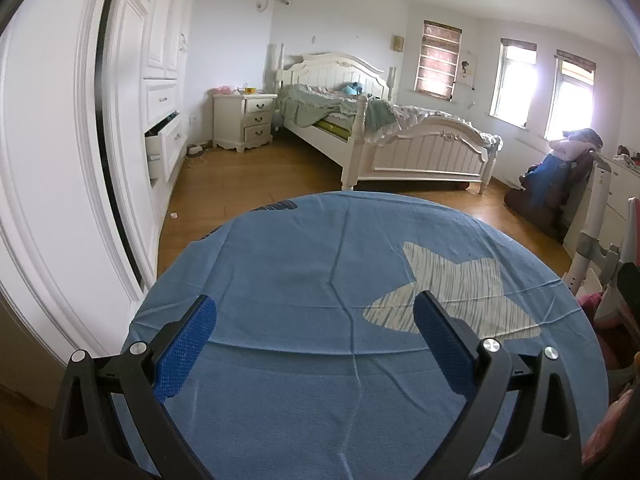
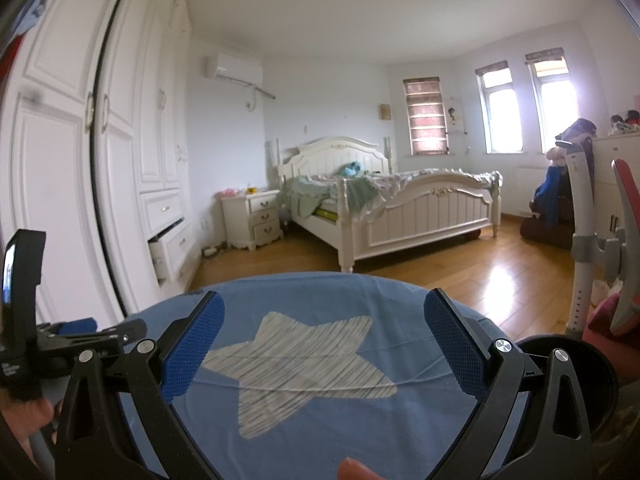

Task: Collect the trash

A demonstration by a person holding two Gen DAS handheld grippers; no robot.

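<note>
Left tongs (image 1: 314, 320): blue pads spread wide, nothing between them, held over the bench (image 1: 280, 420). Right tongs (image 2: 324, 318): likewise spread wide and empty, over the same bench, just to the right of the left ones; the left unit's body shows at the left edge of the right wrist view.

Bench: round top under a blue cloth (image 2: 320, 432) with a pale striped star (image 2: 296, 368) printed on it. Cloth surface carries nothing that I can see in either view.

Dark round container (image 2: 568, 364) at the right rim of the bench, partly hidden behind the right tongs. Possibly the bin; cannot confirm.

Trash: only candidate visible is a small white scrap (image 1: 174, 215) on the wood floor (image 1: 260, 176), just beside the base of the white wardrobe (image 1: 52, 140), well apart from both tongs. Too small to give its long axis or which way it points.

Further out: white bed (image 1: 400, 148), nightstand (image 1: 244, 120), one wardrobe drawer (image 1: 160, 140) hanging open.

Progress, judged: nothing held, bench shows no litter, so either the start or the bench part is finished. Left to do: reach the floor scrap, grip, carry to bin
</note>
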